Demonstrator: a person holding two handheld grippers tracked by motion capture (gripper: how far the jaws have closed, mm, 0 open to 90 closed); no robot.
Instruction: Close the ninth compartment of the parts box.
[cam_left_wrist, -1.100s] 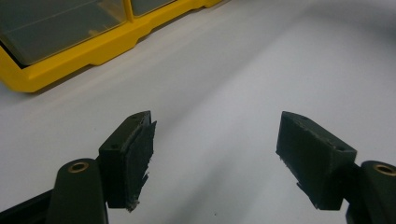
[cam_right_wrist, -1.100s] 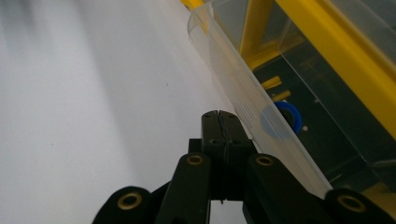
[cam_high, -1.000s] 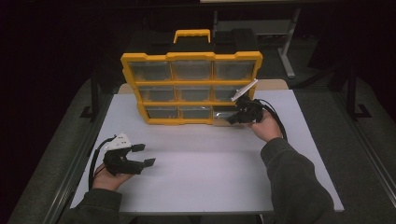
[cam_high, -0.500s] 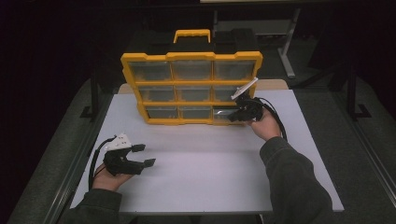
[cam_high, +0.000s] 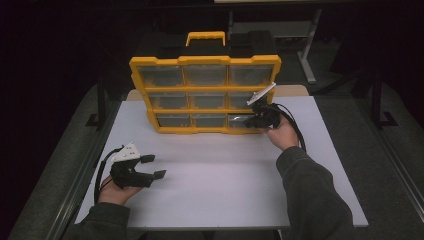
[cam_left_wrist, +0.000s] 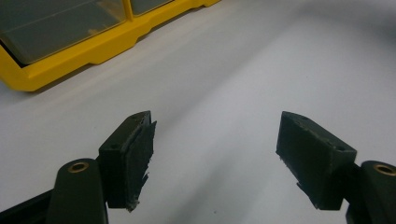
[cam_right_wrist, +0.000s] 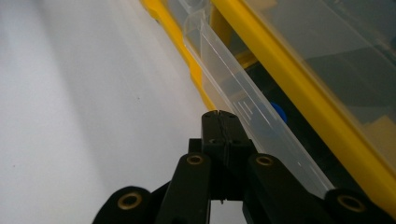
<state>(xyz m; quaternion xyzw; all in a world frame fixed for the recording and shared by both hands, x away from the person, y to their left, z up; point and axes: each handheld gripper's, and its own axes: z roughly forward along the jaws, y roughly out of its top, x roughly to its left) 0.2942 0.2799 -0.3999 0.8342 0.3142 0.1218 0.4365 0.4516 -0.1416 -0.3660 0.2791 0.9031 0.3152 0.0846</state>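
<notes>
We cannot make out what the drawers hold; a blue shape (cam_right_wrist: 279, 112) behind the clear drawer (cam_right_wrist: 243, 100) stays unclear. In the right gripper view we see the right gripper (cam_right_wrist: 218, 115) with jaws pressed together, just beside that drawer's front. From above, it (cam_high: 251, 119) sits at the bottom right drawer of the yellow organizer (cam_high: 205, 62), upright at the table's (cam_high: 225, 190) far side. The left gripper (cam_high: 153, 166) rests near us, jaws wide apart.
</notes>
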